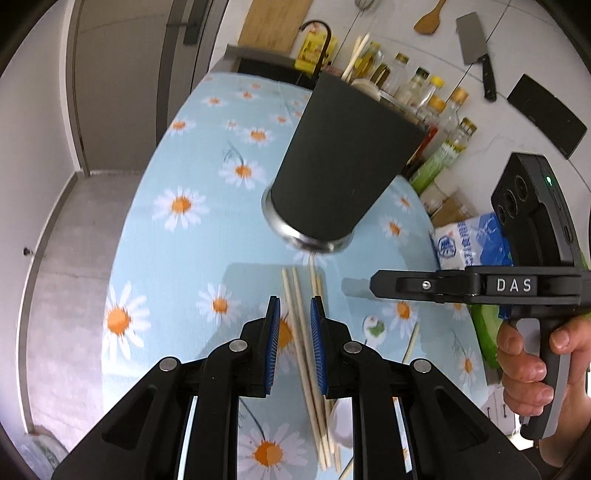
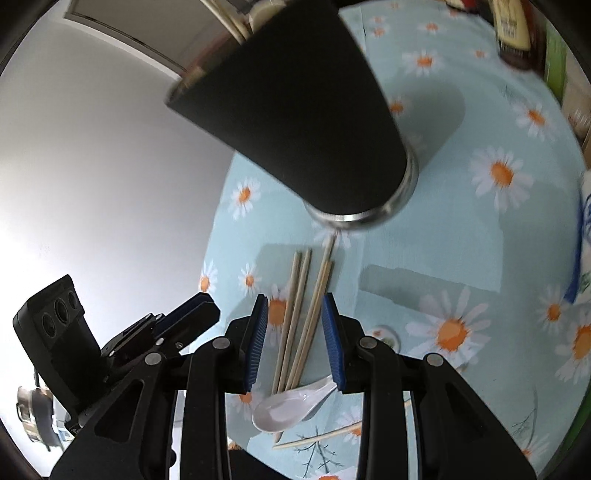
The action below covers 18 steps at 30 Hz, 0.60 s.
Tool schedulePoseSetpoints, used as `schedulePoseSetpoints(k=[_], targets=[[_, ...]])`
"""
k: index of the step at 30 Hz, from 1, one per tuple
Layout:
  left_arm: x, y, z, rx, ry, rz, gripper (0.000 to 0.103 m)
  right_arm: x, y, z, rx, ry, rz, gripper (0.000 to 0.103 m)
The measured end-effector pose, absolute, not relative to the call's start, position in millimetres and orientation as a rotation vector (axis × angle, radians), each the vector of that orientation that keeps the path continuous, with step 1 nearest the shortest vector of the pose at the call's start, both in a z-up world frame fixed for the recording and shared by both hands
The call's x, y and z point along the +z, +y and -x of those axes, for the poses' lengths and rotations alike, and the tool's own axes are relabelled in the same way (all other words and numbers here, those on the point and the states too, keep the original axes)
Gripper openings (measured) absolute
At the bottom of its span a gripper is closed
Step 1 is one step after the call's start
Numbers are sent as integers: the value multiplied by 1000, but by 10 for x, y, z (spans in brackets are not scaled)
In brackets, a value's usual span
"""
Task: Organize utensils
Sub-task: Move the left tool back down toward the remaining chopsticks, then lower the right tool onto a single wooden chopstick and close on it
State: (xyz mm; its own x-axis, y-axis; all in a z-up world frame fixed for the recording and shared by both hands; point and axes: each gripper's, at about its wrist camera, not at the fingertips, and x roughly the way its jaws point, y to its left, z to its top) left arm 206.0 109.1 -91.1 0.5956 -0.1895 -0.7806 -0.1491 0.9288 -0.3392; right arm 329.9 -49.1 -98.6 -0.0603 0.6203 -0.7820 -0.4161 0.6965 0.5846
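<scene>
A tall black cup (image 1: 340, 162) with a steel base stands on the daisy tablecloth (image 1: 177, 236) and holds chopsticks and a white spoon at its rim; it also shows in the right wrist view (image 2: 299, 122). Several wooden chopsticks (image 1: 303, 343) lie in front of it, also seen in the right wrist view (image 2: 303, 314). A white ceramic spoon (image 2: 291, 406) lies at their near end. My left gripper (image 1: 295, 347) is open above the chopsticks, empty. My right gripper (image 2: 295, 343) is open above the chopsticks, empty; it appears from the side in the left wrist view (image 1: 373, 286).
Spice bottles (image 1: 424, 96) line the wall behind the cup. A cleaver (image 1: 476, 55) and a wooden spatula (image 1: 430, 18) hang on the wall. A blue-white bag (image 1: 472, 243) sits at the table's right edge. One loose chopstick (image 2: 317, 437) lies near the front edge.
</scene>
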Motion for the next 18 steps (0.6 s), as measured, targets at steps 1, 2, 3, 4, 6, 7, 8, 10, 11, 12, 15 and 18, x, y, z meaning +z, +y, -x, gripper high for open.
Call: schedulePoseSetpoints(k=[1,2,3,4,6,7,8,10,11,12,15,18], targets=[[-944,1101,-2053,-27,951,398,16,-1035,-453,-3301,840,1423,-180,31],[-973,1111,-2048,-30,962,401,16,-1069,-449,-3296,832,1443,-180,31],[-994,1119,-2052,-35,972,404,16,-1127,-411,-3303,810,1484,-181,31],[-1020,1133,-2051,-40,982,406,16,-1174,-377,-3340,794,1507,-184,31],[-1039,1173,-2035,-40,980,407,16,-1256,-319,-3344,746,1556,-175,31],[-1053,1190,-2028,-41,983,407,16,-1284,-300,-3351,735,1566,-170,31],[-1072,1204,-2023,-52,991,411,16,-1304,-268,-3340,720,1577,-171,31],[-1094,1238,-2004,-66,998,412,16,-1340,-215,-3319,694,1591,-156,31],[-1103,1264,-1997,-70,1001,413,16,-1359,-181,-3309,674,1597,-146,31],[-1117,1295,-1994,-75,1003,417,16,-1394,-157,-3313,658,1603,-134,31],[-1161,1409,-1985,-86,1008,437,16,-1453,-85,-3310,605,1618,-100,22],[-1181,1507,-1979,-102,1008,444,16,-1457,-36,-3299,559,1614,-66,20]])
